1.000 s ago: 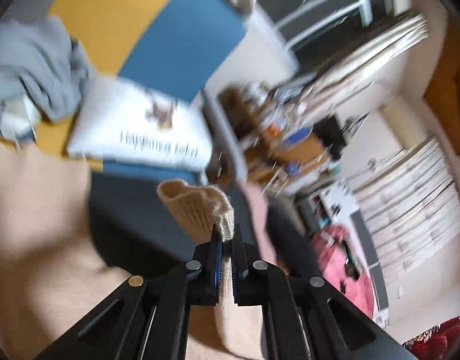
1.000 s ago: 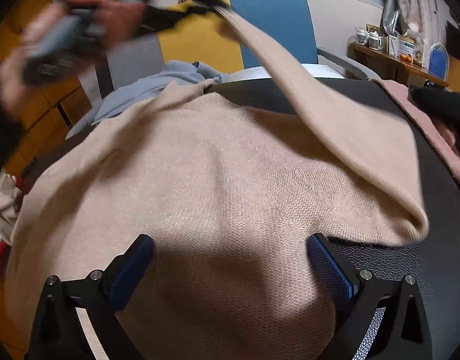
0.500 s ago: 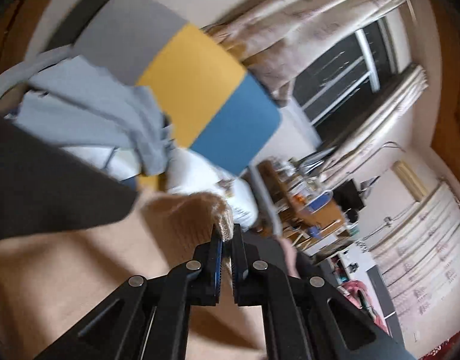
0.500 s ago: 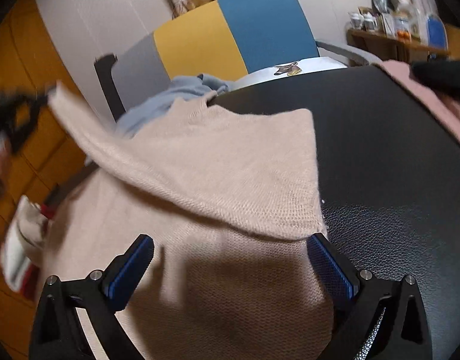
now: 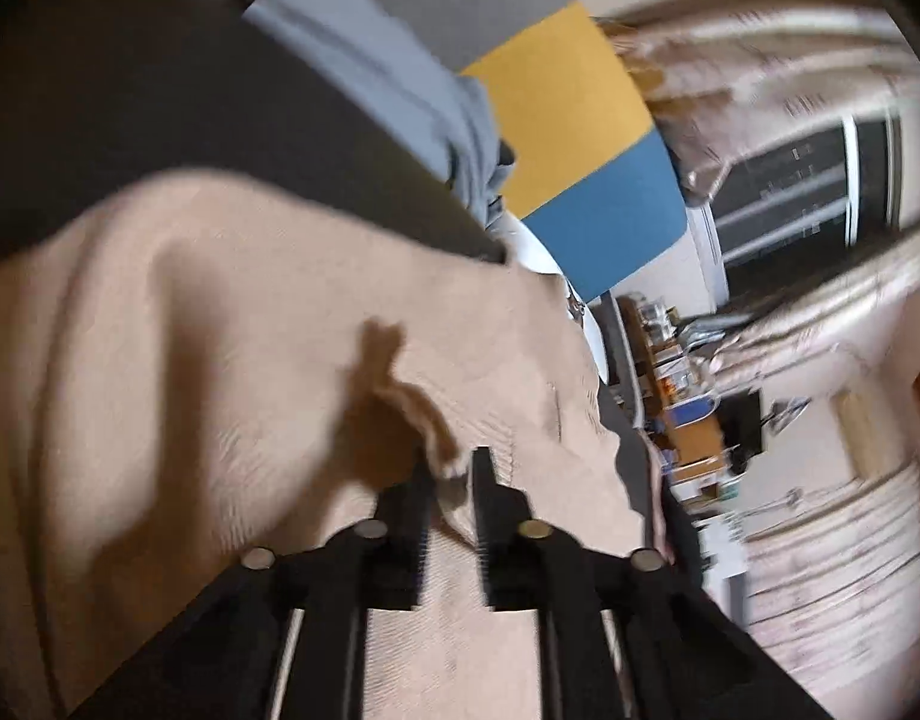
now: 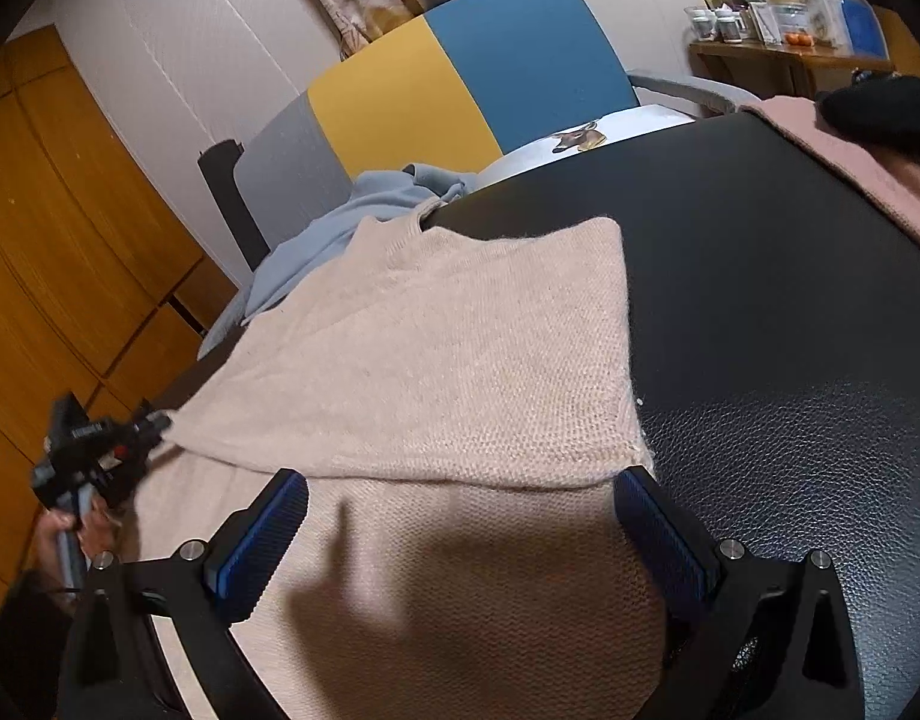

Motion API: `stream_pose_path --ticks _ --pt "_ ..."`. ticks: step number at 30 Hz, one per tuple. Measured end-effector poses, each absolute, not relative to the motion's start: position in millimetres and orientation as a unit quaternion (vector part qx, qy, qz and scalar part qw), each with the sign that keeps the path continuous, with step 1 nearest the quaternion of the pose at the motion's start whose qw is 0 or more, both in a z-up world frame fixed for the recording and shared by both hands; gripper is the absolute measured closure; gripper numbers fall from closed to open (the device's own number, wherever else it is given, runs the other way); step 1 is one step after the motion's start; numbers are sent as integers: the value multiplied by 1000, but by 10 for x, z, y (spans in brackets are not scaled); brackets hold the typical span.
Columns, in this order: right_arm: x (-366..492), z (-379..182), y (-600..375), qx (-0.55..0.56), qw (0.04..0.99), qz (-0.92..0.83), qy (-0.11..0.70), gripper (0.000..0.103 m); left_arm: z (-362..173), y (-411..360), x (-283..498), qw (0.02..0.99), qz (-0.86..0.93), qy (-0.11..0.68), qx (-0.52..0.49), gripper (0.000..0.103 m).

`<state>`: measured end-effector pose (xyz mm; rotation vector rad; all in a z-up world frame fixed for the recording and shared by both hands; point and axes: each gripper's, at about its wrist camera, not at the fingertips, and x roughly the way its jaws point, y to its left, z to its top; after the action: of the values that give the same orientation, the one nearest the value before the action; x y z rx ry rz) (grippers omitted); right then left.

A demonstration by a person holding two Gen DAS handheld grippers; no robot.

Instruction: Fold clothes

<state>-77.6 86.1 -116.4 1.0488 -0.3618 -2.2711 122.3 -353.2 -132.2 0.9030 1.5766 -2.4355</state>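
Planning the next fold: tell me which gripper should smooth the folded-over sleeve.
Right. The right gripper hovers open, empty, over the beige knit sweater's folded sleeve. The left gripper, jaws opening, has the cuff between them at the far edge.

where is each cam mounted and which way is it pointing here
Left wrist: on the left gripper, angled down over the beige knit sweater; its black fingers show, jaws opening, the sweater's cuff between them.
Right wrist: on the right gripper, tilted down across the sweater on the black leather surface; its open blue-padded fingers show, plus the hand with the left gripper at left.
Shared: the sweater, the grey-yellow-blue chair back and the light blue garment.
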Motion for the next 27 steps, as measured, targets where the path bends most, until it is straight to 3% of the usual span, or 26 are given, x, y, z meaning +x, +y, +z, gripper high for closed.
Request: stream_pose_path --ticks 8,13,14,17,24,25,27 --pt "-792 -1163 865 396 303 -856 -137 0 -1289 -3740 1069 54 -805 499 315 73" --pt "-862 -982 969 416 276 -852 -158 3 -1278 -3584 724 42 -815 450 363 73" --pt "-896 -879 1038 402 267 -860 -167 4 -1251 -3551 693 36 -820 443 362 74" --pt "-1106 -698 1114 376 232 -884 -154 5 -1160 -3412 642 48 -844 387 369 98" --pt "-1928 -1078 872 473 162 -863 -79 41 -1051 -3284 672 98 -869 313 370 98" --pt "-1947 -1092 819 467 158 -868 -64 52 -1053 -3284 685 103 -870 312 368 98" --pt "-1989 -1069 727 468 179 -864 -55 95 -1049 -3291 728 112 -872 315 357 99"
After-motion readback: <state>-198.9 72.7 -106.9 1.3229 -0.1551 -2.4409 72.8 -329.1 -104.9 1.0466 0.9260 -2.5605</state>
